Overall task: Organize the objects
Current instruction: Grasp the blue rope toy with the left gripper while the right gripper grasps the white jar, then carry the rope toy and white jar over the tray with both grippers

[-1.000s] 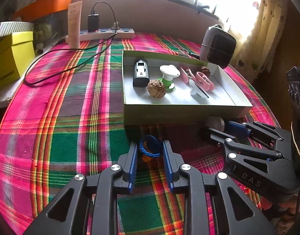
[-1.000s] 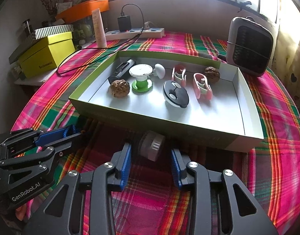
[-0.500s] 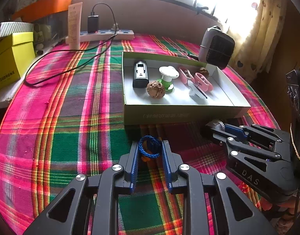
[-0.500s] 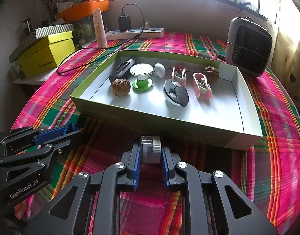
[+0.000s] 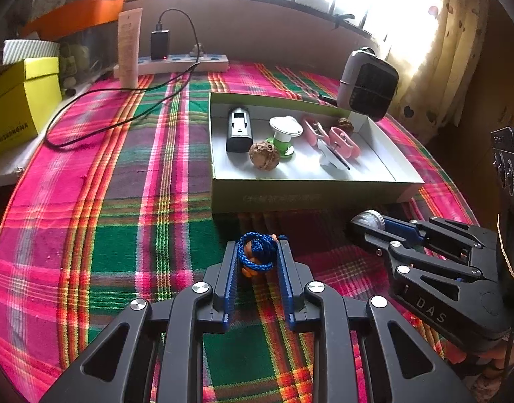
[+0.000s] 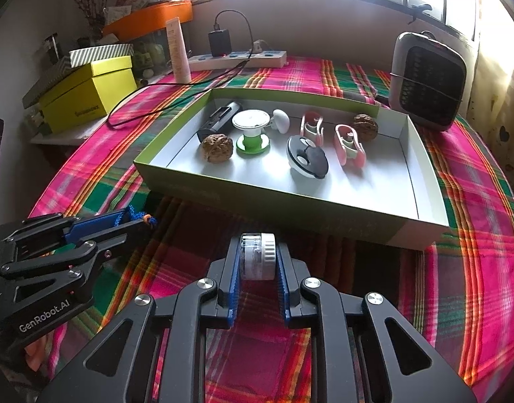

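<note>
Two hand-held grippers work a plaid-covered table, both just short of the near wall of a shallow green-sided tray (image 6: 421,168). To the tray's left front, the left gripper (image 5: 257,257) is clenched on a coil of blue cord (image 5: 257,252) with an orange piece. To the right of it, the right gripper (image 6: 257,262) is clamped on one small clear jar (image 6: 257,260) with a white cap. Inside the tray lie seven items: one black cylinder (image 6: 218,119), two walnuts (image 6: 216,147) (image 6: 365,127), one green-based spool (image 6: 252,131), one black-and-white disc (image 6: 307,161) and two pink clips (image 6: 311,127) (image 6: 349,146). Behind the tray's right corner stands one small heater (image 6: 428,80).
</note>
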A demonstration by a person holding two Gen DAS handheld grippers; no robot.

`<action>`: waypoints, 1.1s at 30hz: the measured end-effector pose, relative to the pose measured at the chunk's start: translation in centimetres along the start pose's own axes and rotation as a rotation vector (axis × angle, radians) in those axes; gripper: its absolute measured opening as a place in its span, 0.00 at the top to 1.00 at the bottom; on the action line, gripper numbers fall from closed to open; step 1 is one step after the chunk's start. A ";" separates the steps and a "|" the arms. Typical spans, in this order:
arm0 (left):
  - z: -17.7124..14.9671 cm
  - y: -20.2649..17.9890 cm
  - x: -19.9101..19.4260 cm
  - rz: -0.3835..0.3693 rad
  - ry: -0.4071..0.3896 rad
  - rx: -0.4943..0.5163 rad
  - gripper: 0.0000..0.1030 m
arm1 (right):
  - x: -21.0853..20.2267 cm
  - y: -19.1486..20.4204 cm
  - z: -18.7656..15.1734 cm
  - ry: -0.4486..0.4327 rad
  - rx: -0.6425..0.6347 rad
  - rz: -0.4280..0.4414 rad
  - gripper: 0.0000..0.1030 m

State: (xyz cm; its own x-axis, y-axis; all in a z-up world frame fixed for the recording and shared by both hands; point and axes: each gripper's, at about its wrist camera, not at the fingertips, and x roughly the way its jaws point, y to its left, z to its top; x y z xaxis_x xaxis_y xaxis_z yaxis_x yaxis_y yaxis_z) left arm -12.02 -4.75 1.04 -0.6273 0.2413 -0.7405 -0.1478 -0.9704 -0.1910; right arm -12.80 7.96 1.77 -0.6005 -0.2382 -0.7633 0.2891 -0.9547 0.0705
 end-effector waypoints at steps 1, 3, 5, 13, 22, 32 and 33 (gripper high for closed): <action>0.0 -0.1 -0.1 0.000 -0.002 0.001 0.80 | -0.1 0.0 0.0 -0.003 0.001 0.002 0.81; -0.1 -0.2 -0.2 -0.003 -0.003 0.002 0.80 | -0.3 0.0 -0.1 -0.004 0.002 0.004 0.81; -0.1 -0.3 -0.4 -0.005 -0.005 0.004 0.80 | -0.4 0.0 -0.3 -0.006 0.001 0.006 0.81; -0.2 -0.7 -0.8 -0.010 -0.007 0.010 0.80 | -1.2 -0.3 -0.6 -0.017 0.005 0.011 0.81; 0.4 -1.8 -1.2 -0.025 -0.015 0.030 0.80 | -2.3 -0.9 -0.5 -0.039 0.012 0.008 0.81; 2.1 -3.2 -1.2 -0.039 -0.033 0.058 0.80 | -3.7 -2.5 0.5 -0.085 0.023 -0.010 0.81; 2.3 -3.3 -1.1 -0.039 -0.034 0.060 0.80 | -3.7 -2.7 0.7 -0.088 0.025 -0.015 0.81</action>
State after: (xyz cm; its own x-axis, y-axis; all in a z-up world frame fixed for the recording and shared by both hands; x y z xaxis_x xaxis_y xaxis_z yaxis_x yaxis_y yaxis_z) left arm -12.58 -1.87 3.99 -0.6455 0.2797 -0.7107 -0.2176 -0.9593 -0.1799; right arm -11.86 11.35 4.85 -0.6682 -0.2372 -0.7052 0.2614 -0.9622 0.0760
